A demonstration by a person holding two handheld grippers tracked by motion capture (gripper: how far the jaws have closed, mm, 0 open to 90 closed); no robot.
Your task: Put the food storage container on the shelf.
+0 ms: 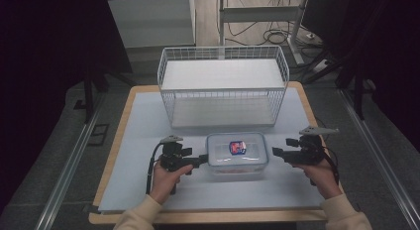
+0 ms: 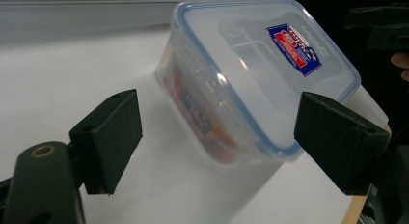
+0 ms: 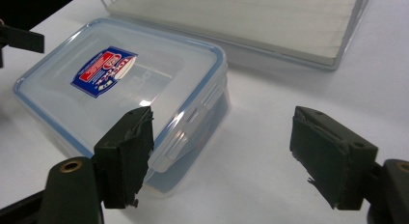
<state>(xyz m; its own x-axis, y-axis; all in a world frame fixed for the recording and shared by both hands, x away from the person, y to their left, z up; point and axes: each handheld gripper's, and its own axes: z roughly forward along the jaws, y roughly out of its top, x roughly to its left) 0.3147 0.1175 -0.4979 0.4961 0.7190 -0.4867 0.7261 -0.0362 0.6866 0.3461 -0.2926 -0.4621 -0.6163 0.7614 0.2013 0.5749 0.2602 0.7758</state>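
1. Both tongs stand apart with nothing clamped: the left tongs (image 1: 204, 159) sit left of centre in the high view, the right tongs (image 1: 275, 152) right of centre, each in a hand coming up from the bottom edge.
2. Between them lies the clear plastic box (image 1: 237, 153), lid on, with a blue rim and a red-and-blue sticker (image 1: 237, 147) on top, low in the middle of the frame.
3. Seen from the left tongs, the box (image 2: 251, 84) fills the upper middle, tilted in the frame, beyond the two black pads and not pressed by them.
4. Seen from the right tongs, the box (image 3: 125, 103) is at upper left; the left pad overlaps its near corner, the right pad is over bare tabletop (image 3: 251, 151).
5. A white wire basket (image 1: 223, 86) stands just behind the box, in the upper middle.
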